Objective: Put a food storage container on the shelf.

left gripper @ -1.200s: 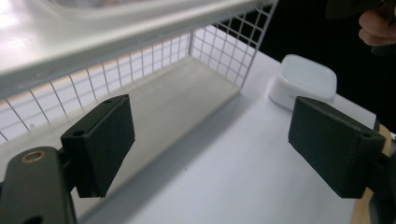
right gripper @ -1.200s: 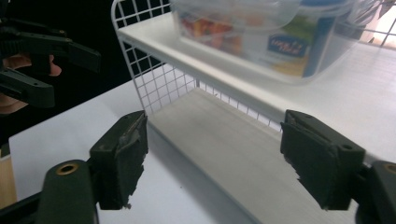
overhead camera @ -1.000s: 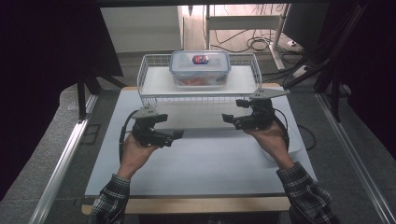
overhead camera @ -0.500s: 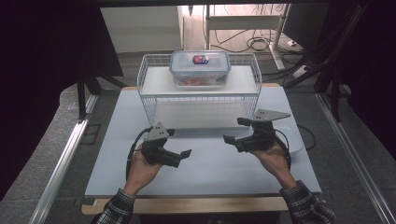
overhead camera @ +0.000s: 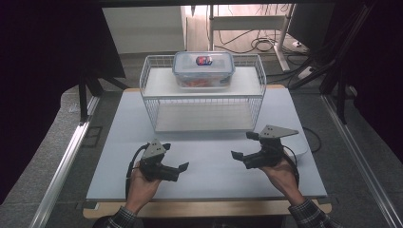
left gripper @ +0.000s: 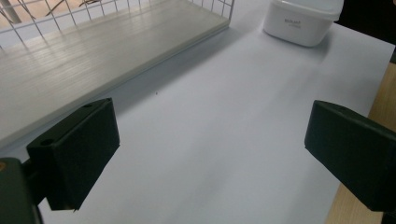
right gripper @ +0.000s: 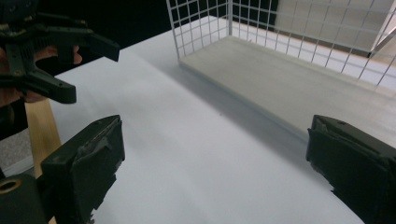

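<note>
White wire rack (overhead camera: pixel 204 102) carries a sealed food container (overhead camera: pixel 203 69) on its top shelf, untouched; left gripper (overhead camera: pixel 177 169) and right gripper (overhead camera: pixel 246 147), jaws spread and empty, hover over the table (overhead camera: pixel 119 142).

This looks like a lab or test room set up for recording. A white table (overhead camera: pixel 119 156) on a wooden board stands boxed in by black curtains (overhead camera: pixel 43 71) on both sides. Metal rails (overhead camera: pixel 62 166) run along the grey carpeted floor (overhead camera: pixel 28 190) beside it. Behind the table, loose cables (overhead camera: pixel 256 45) lie coiled under a metal-legged desk (overhead camera: pixel 247 21), with more cables and a power strip (overhead camera: pixel 304 71) at the right. A wire rack (overhead camera: pixel 259 90) sits staged on the table.
</note>
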### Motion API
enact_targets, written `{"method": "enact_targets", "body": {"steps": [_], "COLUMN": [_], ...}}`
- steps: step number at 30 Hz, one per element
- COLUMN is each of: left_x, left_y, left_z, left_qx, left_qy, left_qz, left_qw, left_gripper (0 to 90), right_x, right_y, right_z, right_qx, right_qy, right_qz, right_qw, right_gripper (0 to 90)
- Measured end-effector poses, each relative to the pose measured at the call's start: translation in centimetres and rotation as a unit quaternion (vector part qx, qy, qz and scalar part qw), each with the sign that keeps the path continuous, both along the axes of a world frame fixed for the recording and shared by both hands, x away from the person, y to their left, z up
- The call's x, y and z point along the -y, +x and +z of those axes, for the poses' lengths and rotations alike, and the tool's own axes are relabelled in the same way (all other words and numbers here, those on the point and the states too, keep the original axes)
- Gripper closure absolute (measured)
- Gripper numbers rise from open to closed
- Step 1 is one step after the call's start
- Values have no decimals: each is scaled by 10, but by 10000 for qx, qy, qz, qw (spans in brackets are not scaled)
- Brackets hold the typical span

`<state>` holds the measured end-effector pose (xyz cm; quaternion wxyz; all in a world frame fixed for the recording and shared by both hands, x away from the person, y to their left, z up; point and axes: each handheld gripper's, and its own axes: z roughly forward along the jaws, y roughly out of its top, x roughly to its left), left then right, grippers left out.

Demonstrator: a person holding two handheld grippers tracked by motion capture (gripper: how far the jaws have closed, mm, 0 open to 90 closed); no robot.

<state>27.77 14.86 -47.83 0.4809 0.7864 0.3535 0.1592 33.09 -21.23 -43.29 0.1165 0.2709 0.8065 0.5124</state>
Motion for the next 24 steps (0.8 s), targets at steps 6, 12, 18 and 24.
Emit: {"method": "enact_targets", "body": {"steps": [6, 12, 18, 24], "left_x": [1, -2, -10, -12], "left_y": [-13, -23, -28, -28], "left_z": [-9, -18, -27, -29], "left_qx": [104, 84, -39, -50], "left_qy": [271, 414, 506, 462], "left_qz": [3, 35, 127, 172], "left_qw": [9996, 9991, 9986, 9988], "left_gripper": [32, 30, 27, 27], "right_x": [3, 4, 3, 2], "right_y": [-11, -17, -23, -23], "right_z": [-19, -33, -42, -48], "right_qx": [-70, 25, 96, 47], "right_qy": [-28, -204, -458, -619], "right_qz": [9, -60, -43, -115], "right_qw": [10000, 9998, 9989, 9980], "right_gripper": [44, 44, 44, 47]}}
